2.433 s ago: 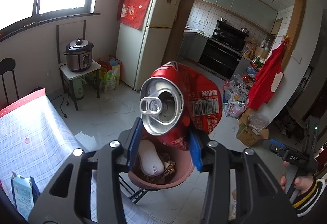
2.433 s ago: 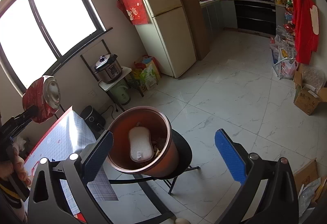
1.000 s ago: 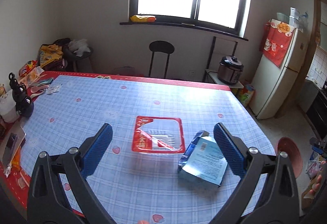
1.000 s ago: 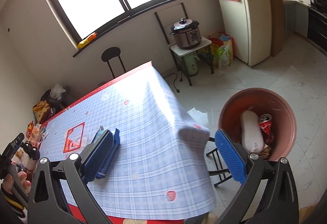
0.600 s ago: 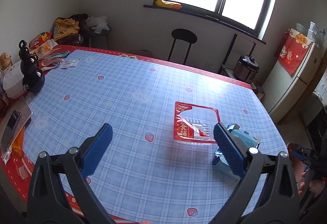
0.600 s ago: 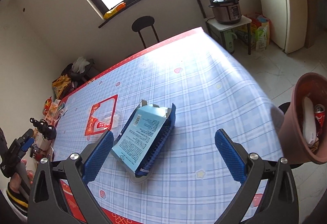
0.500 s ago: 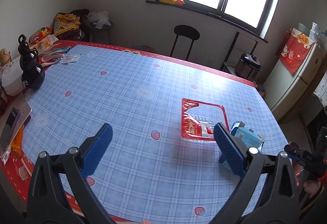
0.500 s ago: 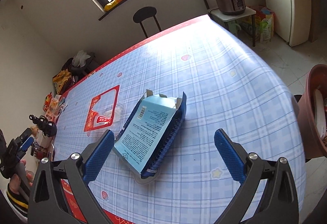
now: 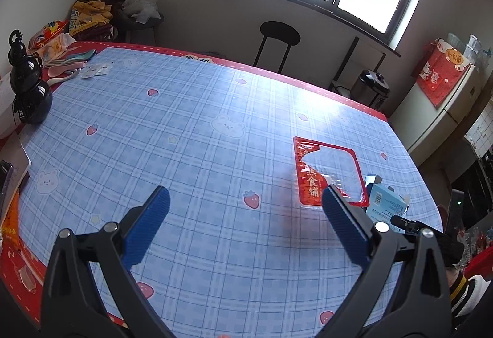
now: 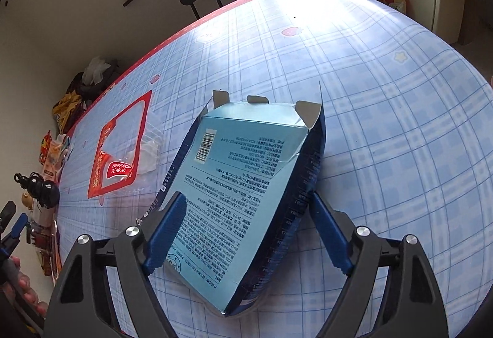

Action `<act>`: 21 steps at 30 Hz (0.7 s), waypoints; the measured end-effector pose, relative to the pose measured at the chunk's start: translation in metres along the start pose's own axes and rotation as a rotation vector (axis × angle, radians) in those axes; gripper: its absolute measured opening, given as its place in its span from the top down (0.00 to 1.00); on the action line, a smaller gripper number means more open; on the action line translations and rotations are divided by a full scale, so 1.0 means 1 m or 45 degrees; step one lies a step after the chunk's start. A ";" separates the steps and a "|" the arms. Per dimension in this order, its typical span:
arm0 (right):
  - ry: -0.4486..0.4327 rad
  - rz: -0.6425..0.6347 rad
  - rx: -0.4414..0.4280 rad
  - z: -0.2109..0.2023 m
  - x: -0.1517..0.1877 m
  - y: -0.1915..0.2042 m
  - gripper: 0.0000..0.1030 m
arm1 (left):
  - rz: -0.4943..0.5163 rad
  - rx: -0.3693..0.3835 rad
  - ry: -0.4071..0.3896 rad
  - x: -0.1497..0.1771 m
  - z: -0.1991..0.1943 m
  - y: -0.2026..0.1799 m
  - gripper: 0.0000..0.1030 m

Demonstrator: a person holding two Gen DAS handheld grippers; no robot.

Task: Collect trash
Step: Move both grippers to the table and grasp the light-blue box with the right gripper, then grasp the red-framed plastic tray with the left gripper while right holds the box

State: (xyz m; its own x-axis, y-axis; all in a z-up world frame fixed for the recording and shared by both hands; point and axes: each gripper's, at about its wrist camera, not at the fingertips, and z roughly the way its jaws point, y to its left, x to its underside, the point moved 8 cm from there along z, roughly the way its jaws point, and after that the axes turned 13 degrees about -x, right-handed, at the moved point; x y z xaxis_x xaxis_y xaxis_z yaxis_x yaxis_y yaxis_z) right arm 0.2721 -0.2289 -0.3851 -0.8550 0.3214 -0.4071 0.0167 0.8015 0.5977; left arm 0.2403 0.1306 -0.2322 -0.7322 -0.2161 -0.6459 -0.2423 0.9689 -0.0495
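Observation:
A flattened light-blue carton [image 10: 243,177] with dark-blue sides lies on the checked tablecloth [image 10: 385,110]. My right gripper [image 10: 246,197] is low over its near end, one finger on each side. The jaws are closing, and the pads do not visibly press on it. An empty red-rimmed clear food tray [image 10: 123,147] lies just left of the carton. In the left wrist view, my left gripper [image 9: 245,193] hangs open and empty over the table. The tray [image 9: 329,171] is beyond its right finger and the carton [image 9: 385,202] is behind that finger.
A black gourd-shaped bottle [image 9: 29,97], spoons and snack packets [image 9: 52,42] crowd the table's left end. A black chair [image 9: 279,36] stands behind the table, with a pressure cooker [image 9: 374,87] and a fridge [image 9: 443,116] to the right. The person's hand [image 10: 21,285] shows at lower left.
The left gripper, earlier shut on a red can over the bin, is now empty and over the table. The right gripper swung from the bin, came down over the blue carton, and its jaws narrowed.

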 end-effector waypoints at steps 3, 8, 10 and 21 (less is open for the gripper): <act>-0.019 -0.040 0.029 0.005 0.003 0.003 0.20 | -0.013 0.003 0.018 0.005 0.004 0.007 0.06; -0.006 -0.104 0.133 0.011 0.006 0.008 0.24 | -0.045 -0.004 0.043 0.015 0.006 0.016 0.06; -0.012 -0.075 0.089 0.010 0.004 0.009 0.34 | -0.057 -0.004 0.044 0.017 0.006 0.019 0.06; -0.137 0.002 -0.087 -0.041 -0.023 0.024 0.69 | -0.058 0.009 0.022 0.017 -0.007 0.007 0.06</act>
State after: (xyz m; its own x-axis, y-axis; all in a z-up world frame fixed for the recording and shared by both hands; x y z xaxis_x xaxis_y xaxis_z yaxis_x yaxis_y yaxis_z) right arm 0.2711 -0.2376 -0.3332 -0.7946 0.3779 -0.4752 -0.0200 0.7660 0.6426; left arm 0.2218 0.1329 -0.2377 -0.7315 -0.2622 -0.6294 -0.2713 0.9588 -0.0840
